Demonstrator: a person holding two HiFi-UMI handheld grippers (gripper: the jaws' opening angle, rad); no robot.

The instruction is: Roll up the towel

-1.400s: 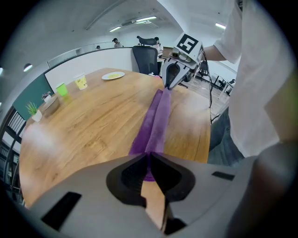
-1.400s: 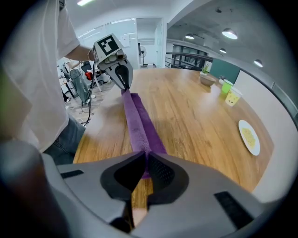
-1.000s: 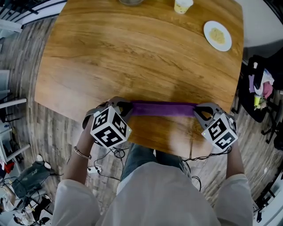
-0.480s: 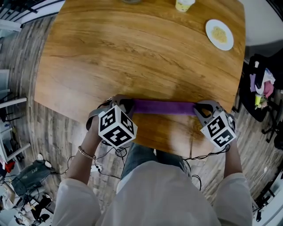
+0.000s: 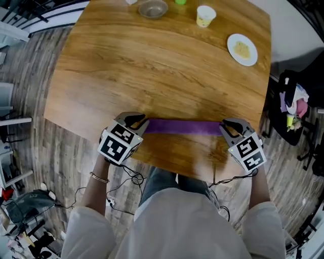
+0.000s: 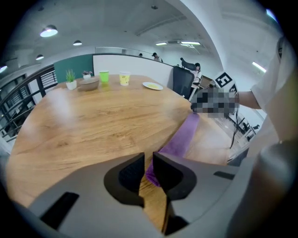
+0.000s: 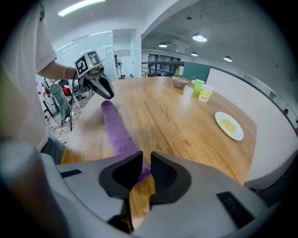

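The purple towel [image 5: 185, 127] lies as a long narrow roll across the wooden table [image 5: 152, 66], close to its near edge. My left gripper [image 5: 141, 123] is at the roll's left end and my right gripper [image 5: 225, 127] at its right end. In the left gripper view the towel [image 6: 182, 137] reaches the tips of the left gripper [image 6: 148, 160]; its jaws are opening, with a slim gap and only the towel's edge in it. In the right gripper view the towel [image 7: 116, 132] runs under the right gripper [image 7: 146, 162], whose jaws are opening too, and the pads press on nothing.
At the table's far side stand a white plate with food [image 5: 242, 49], a pale cup [image 5: 205, 15] and a bowl [image 5: 153, 8]. A black chair with bags [image 5: 293, 103] stands right of the table. The person's lap is against the near edge.
The left gripper has rolled and its marker cube has shifted left and a little up. Both jaws have parted slightly. The towel roll lies where it was.
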